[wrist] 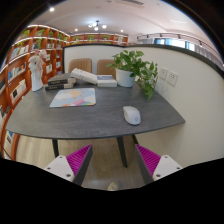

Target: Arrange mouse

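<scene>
No brand, label or legible writing anywhere: too small to read on the book spines or on the printed mat. Mouse, pale grey-white, lying on the dark grey table toward its right end, at about one o'clock from the gap between the fingers and well beyond them, apart from everything else on the tabletop. Long axis running nearly straight away from the camera, leaning slightly toward eleven o'clock; which end is the front cannot be told. Gripper released, jaws spread wide with nothing between them but the table edge and floor beyond; magenta pads facing each other across a broad gap, hanging short of the near table edge. At ten o'clock from the mouse, a light blue mouse mat with a faint picture, lying flat. Farther back, at eleven o'clock, a stack of books and a dark object beside it. At twelve o'clock from the mouse, a leafy potted plant in a white pot by the wall. Bookshelves lining the room at nine to ten o'clock.
</scene>
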Demonstrator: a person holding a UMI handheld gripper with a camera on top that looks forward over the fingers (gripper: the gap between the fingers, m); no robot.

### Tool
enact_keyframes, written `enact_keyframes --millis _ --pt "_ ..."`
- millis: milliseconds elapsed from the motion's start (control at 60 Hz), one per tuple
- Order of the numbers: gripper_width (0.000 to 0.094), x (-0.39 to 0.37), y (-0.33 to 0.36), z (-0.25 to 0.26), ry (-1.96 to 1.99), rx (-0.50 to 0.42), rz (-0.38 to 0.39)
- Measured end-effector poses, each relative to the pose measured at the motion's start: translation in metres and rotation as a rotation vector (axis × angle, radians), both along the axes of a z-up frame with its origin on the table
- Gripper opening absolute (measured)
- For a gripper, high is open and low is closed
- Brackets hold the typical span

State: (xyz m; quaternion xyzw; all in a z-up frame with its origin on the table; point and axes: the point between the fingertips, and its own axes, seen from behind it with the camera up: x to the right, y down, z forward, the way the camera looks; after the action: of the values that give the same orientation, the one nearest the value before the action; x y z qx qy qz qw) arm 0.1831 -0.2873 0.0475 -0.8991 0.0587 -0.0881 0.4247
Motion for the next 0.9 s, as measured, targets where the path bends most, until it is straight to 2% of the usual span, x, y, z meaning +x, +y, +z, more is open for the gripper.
enact_keyframes --millis 167,367,600,650,717,733,767,900 --pt "0.0854 0.047 0.026 -0.020 0.008 -0.003 -0.001" --pt "0.0849 0.081 0.097 -0.033 0.084 0.024 0.060" --pt "0.0819 0.108 0.168 -0.046 0.154 0.014 0.072" --pt "0.0770 0.108 0.179 -0.049 0.158 0.016 0.085" --pt "0.0652 0.109 0.191 -0.052 0.144 0.019 0.098" --pt "0.0657 0.110 0.192 -0.052 0.139 0.016 0.100" --pt "0.0523 0.109 0.195 -0.053 0.134 0.006 0.109" --pt "0.0431 0.114 0.195 -0.055 0.116 -0.049 0.083"
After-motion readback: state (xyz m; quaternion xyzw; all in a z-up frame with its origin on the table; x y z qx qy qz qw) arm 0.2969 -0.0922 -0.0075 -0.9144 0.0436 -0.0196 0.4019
